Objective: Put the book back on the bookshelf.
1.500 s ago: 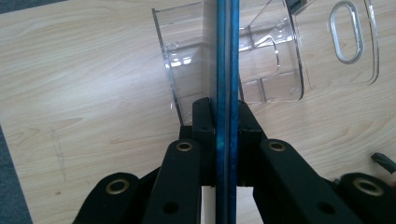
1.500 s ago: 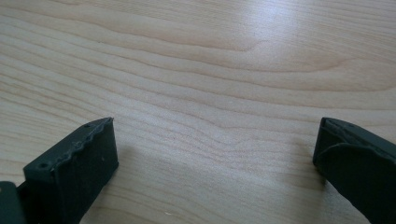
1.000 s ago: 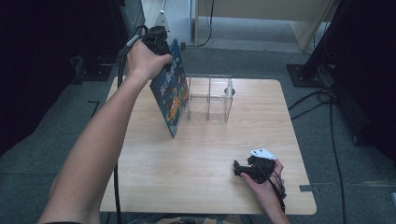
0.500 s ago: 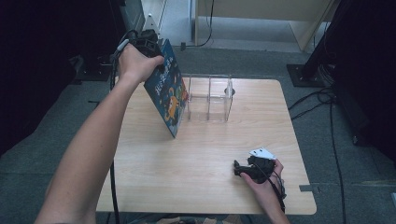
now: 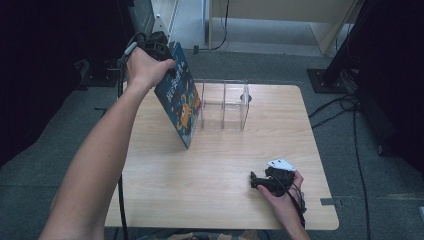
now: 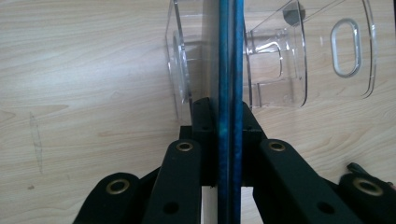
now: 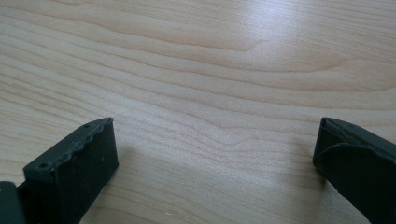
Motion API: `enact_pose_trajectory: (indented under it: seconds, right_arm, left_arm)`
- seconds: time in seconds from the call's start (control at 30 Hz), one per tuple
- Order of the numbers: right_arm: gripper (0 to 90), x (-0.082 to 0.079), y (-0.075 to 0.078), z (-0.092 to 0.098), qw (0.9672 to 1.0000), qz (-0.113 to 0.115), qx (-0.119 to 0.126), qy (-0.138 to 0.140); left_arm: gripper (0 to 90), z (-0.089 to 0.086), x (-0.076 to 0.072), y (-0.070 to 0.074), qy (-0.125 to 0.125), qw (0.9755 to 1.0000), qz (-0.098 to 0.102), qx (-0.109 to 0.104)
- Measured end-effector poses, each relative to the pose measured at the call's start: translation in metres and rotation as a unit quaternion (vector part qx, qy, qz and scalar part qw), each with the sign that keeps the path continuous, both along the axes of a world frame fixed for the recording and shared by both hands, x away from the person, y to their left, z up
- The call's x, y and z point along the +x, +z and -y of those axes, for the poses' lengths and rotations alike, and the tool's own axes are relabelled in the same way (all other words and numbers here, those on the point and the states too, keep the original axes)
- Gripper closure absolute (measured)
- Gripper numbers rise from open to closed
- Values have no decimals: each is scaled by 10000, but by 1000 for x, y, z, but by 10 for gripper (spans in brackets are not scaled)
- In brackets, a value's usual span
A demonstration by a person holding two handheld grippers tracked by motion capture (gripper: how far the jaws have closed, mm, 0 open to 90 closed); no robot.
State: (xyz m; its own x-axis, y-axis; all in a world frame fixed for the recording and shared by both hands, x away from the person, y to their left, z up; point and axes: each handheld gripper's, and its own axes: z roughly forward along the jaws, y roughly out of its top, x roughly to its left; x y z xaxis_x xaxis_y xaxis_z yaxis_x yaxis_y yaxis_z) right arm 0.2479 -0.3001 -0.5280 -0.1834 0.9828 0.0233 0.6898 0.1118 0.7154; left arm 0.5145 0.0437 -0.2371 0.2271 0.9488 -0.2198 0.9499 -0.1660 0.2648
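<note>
Blue picture book is hanging tilted, clamped at its top in the left gripper, just beside the clear plastic divided organizer, whose compartments are sitting empty. Nearer, the right gripper is resting spread wide on the light wooden table.

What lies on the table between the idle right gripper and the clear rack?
Nothing: in the high view the wooden table is bare between the right gripper and the clear rack.

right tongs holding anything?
No. The right tongs stand wide open with bare table between the jaws.
</note>
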Motion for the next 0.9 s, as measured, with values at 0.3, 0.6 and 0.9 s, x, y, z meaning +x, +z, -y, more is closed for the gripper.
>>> enact_pose_trajectory:
  seconds: [0.3,0.6,0.9]
  right_arm:
    - [0,0,0,0,10000,0,0,0]
    - [0,0,0,0,10000,-6,-1,4]
    - [0,0,0,0,10000,-1,1,0]
  left_arm:
    - [845,-1,2,-1,48,9999,45,-125]
    - [845,-2,2,-1,91,9997,108,-209]
    - [845,-4,3,-6,139,9995,102,-258]
